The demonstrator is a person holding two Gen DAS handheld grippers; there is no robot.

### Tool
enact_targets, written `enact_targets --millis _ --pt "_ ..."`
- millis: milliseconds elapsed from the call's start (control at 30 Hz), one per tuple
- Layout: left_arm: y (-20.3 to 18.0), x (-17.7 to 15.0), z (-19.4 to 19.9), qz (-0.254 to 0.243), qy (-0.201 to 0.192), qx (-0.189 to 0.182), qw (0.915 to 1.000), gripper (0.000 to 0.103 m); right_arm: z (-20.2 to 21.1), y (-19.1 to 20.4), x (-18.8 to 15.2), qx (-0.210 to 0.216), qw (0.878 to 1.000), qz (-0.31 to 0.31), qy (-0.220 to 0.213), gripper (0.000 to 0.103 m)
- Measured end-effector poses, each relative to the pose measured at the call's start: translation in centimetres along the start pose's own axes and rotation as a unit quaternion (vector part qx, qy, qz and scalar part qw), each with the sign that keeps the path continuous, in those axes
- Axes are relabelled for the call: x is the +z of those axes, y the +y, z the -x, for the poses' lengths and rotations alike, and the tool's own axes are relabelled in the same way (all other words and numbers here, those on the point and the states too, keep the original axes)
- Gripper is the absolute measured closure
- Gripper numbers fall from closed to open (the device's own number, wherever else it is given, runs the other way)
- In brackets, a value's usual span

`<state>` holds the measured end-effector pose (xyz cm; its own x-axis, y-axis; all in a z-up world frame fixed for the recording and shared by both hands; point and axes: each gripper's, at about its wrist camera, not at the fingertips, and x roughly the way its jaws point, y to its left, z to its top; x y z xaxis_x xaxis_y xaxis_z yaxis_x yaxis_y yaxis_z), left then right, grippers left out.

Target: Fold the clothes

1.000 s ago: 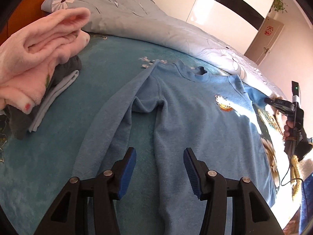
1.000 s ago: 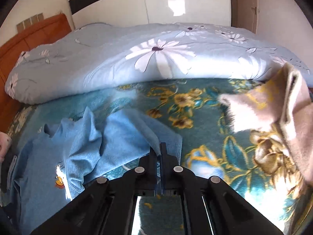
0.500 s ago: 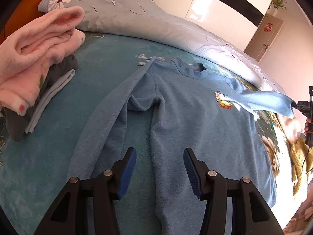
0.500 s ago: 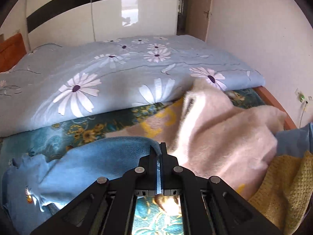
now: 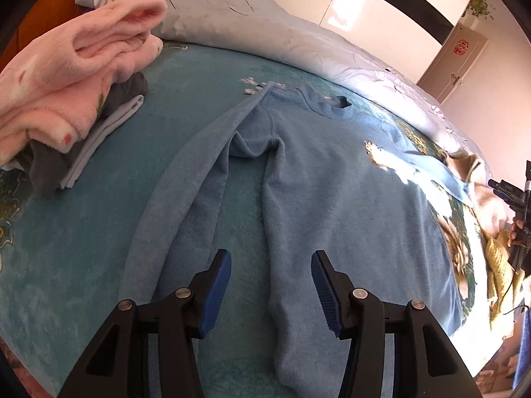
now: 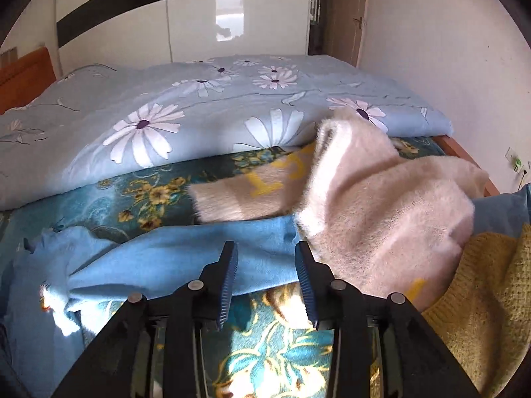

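A blue sweatshirt (image 5: 332, 179) lies flat on the teal bed cover, neck toward the far side. Its near sleeve (image 5: 186, 205) runs down beside the body. My left gripper (image 5: 270, 285) is open and empty, hovering over the gap between that sleeve and the body's side edge. The other sleeve (image 6: 199, 258) is stretched out sideways, its cuff resting against a cream fleece garment (image 6: 381, 219). My right gripper (image 6: 265, 275) is open just above that sleeve's end, holding nothing; it also shows at the right edge of the left wrist view (image 5: 511, 195).
A stack of folded clothes topped with pink fleece (image 5: 66, 76) sits at the left. A floral duvet (image 6: 199, 112) is bunched along the far side. A yellow knit (image 6: 481, 298) lies at the right. The teal flowered bed cover (image 5: 49, 238) lies underneath.
My right gripper pulled the far sleeve out to the side, then opened and let it go; the sleeve now lies extended. My left gripper stayed open, shifting only slightly.
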<state>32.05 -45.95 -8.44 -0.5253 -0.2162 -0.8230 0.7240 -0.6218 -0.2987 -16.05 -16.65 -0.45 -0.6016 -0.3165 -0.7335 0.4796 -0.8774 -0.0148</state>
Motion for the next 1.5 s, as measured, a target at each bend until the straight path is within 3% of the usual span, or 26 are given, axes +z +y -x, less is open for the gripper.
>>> enact_targets --millis 100,233,333,433,633,700,767,933,1033,1367,1433,1500 --pt "-0.1 -1.9 0.9 0.001 0.008 -0.009 0.9999 0.049 3.5 2.9 -4.2 0.100 0.994 0.022 0.023 0.065" --pt "-0.1 -4.3 2.2 -0.006 0.019 -0.019 0.9996 0.049 6.8 7.8 -12.6 0.225 0.968 0.064 0.093 0.065" --pt "-0.1 -6.0 3.2 -0.013 0.027 -0.024 0.9993 0.049 8.1 10.8 -18.2 0.257 0.953 0.092 0.130 0.065" --pt "0.2 -7.6 4.2 -0.012 0.031 -0.025 0.9991 0.049 8.0 11.9 -21.9 0.237 0.953 0.102 0.160 0.065" --pt "1.3 -9.4 5.7 0.002 0.032 -0.024 0.9992 0.049 9.1 11.9 -23.3 0.227 0.961 0.064 0.147 0.067" --pt "1.5 -9.5 5.8 0.008 0.031 -0.031 0.9990 0.049 9.2 11.9 -23.3 0.229 0.961 0.056 0.147 0.097" --pt "1.7 -9.5 5.8 0.013 0.030 -0.041 0.9986 0.049 9.6 11.8 -23.2 0.235 0.960 0.043 0.144 0.098" --pt "1.1 -8.9 4.4 0.008 0.030 -0.066 0.9973 0.049 10.0 8.4 -21.1 0.189 0.976 -0.011 0.113 0.098" --pt "0.0 -8.4 2.6 0.002 0.044 -0.097 0.9943 0.049 8.9 6.8 -20.4 0.193 0.973 -0.049 0.118 0.098" --pt "-3.1 -7.6 -1.3 -0.020 0.055 -0.195 0.9791 0.049 8.1 6.7 -20.9 0.201 0.968 -0.059 0.136 0.098" --pt "-3.1 -7.6 -1.4 -0.009 0.059 -0.200 0.9780 0.055 8.0 6.8 -21.1 0.201 0.968 -0.058 0.138 0.098" --pt "-3.1 -7.7 -1.4 0.002 0.064 -0.204 0.9768 0.084 8.1 6.8 -21.2 0.204 0.967 -0.057 0.139 0.098"
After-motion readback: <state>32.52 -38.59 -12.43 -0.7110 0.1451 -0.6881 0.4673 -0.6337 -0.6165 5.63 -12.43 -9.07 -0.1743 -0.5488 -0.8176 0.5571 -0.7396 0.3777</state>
